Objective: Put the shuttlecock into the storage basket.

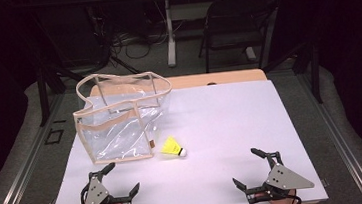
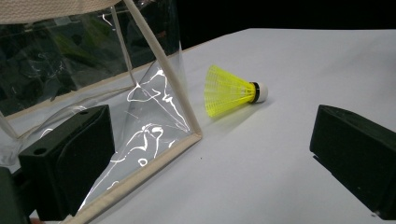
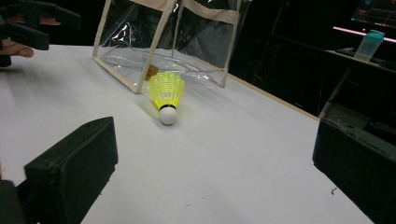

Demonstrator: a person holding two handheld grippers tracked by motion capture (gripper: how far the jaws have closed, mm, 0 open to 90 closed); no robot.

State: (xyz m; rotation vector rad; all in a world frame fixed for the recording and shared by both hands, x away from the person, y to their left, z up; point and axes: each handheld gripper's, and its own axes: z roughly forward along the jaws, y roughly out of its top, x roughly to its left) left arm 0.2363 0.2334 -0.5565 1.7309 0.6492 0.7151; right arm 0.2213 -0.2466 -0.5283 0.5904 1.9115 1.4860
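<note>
The yellow shuttlecock (image 1: 172, 147) lies on its side on the white bench (image 1: 231, 122), just beside the clear bag (image 1: 120, 118). The left gripper (image 1: 122, 179) and the right gripper (image 1: 245, 167) sit near the front edge, both wide open, holding nothing.

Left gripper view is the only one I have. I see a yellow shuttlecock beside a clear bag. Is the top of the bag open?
Observer: Yes. In the high view the bag stands upright, its cream rim is wide open, and it looks empty.
Operator: And where is the right claw?
Observer: It is open at the near right of the table, apart from the shuttlecock, whose white cork points roughly toward it.
</note>
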